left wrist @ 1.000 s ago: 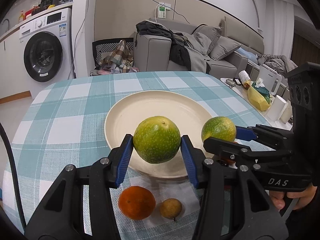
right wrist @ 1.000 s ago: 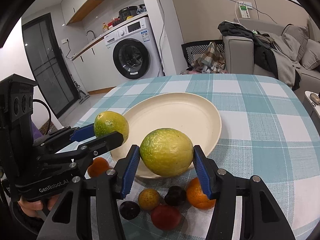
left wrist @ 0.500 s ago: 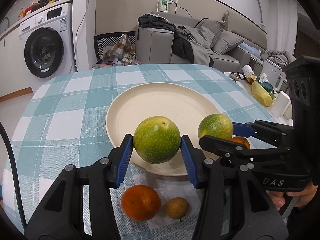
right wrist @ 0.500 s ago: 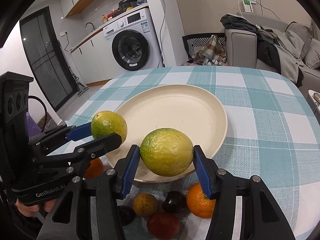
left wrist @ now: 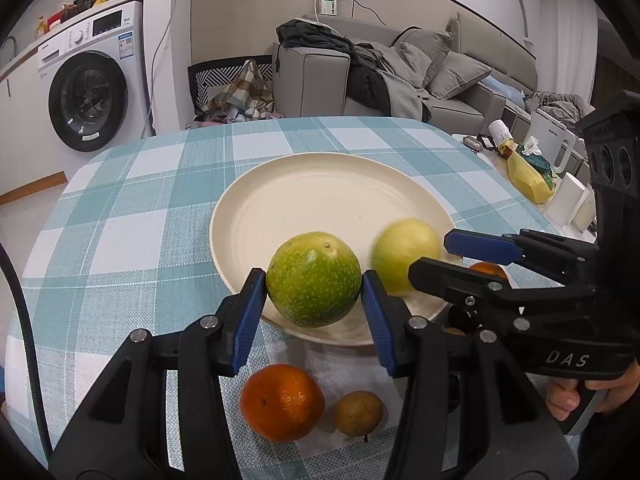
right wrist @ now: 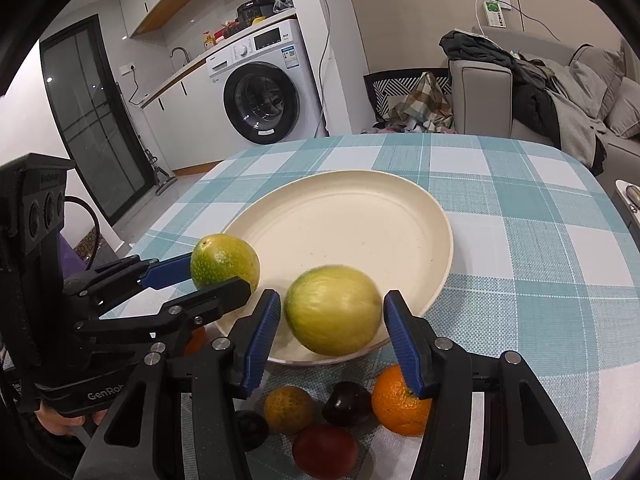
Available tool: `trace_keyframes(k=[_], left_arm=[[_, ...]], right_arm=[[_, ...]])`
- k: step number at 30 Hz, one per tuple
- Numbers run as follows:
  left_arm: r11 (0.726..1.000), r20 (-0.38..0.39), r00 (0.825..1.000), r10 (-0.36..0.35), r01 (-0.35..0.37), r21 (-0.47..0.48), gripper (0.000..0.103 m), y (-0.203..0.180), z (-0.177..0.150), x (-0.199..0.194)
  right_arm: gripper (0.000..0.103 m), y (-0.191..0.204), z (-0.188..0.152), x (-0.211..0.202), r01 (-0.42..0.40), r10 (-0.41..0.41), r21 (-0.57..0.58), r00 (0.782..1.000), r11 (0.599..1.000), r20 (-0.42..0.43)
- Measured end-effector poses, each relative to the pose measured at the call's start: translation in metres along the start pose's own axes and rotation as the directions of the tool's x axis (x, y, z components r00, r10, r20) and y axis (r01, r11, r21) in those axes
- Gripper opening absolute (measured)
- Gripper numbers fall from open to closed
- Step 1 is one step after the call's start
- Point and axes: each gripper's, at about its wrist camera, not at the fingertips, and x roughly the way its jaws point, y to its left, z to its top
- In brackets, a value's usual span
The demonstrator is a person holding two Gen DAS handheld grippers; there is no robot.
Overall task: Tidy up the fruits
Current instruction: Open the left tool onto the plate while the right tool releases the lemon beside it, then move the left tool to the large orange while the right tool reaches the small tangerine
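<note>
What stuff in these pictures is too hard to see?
- Yellow-green fruit between the right hand-held gripper pads: motion-blurred in both views; whether it touches the plate is unclear.
- Dark fruit, left wrist view: mostly hidden behind the right hand-held gripper.
- Orange, right wrist view: mostly covered by the left hand-held gripper.

Beyond my table, covered in a teal-and-white checked tablecloth [left wrist: 132,208], a white front-loading washing machine [left wrist: 90,92] stands at far left under a counter holding bottles and a black cooker. A grey fabric sofa [left wrist: 404,76] heaped with dark clothes and cushions fills the far right. Between them sits a patterned basket of plaid laundry [left wrist: 236,88]. A white kettle [left wrist: 554,146] and a yellow bag [left wrist: 528,178] stand off to my right.
</note>
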Motion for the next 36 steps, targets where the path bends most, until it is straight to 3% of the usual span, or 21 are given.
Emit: trace_keyframes(k=[3,5,7,10,14,17,19,36], left_arm=[[1.000,0.013,1.000,-0.006,0.006,-0.004,0.046,0.000,0.000,-0.003],[1.000,0.027,1.000,-0.007,0.007,-0.006,0.048,0.001,0.001,-0.008],[1.000,0.031,0.999,-0.006,0.007,-0.018,0.063,0.003,0.001,-0.011],[1.000,0.050,0.999,-0.002,0.004,-0.031,0.075,0.008,0.001,-0.019],[1.000,0.069,0.998,-0.007,0.009,-0.028,0.083,0.009,-0.002,-0.031],[1.000,0.077,0.997,0.007,-0.006,-0.016,0.091,0.008,-0.006,-0.039],[0.999,0.083,0.995,0.050,-0.049,-0.019,0.102,0.009,-0.007,-0.044],[0.997,0.039,0.997,0.072,-0.070,-0.039,0.102,0.032,-0.037,-0.057]], right_arm=[[0.057,-0.001,0.000,-0.003,-0.005,0.005,0.000,1.000,1.000,0.014],[0.069,0.000,-0.002,-0.007,0.004,-0.004,-0.004,1.000,1.000,0.030],[0.074,0.001,-0.004,-0.011,0.016,-0.016,-0.012,0.999,1.000,0.045],[0.082,0.002,-0.007,-0.016,0.028,-0.027,-0.019,0.998,0.999,0.063],[0.097,0.003,-0.011,-0.024,0.048,-0.046,-0.027,0.995,0.998,0.089],[0.103,0.001,-0.013,-0.030,0.048,-0.045,-0.026,0.993,0.999,0.111],[0.103,-0.001,-0.013,-0.032,0.048,-0.045,-0.021,0.992,0.999,0.117],[0.103,-0.016,-0.016,-0.037,0.102,-0.101,0.001,0.990,0.995,0.099]])
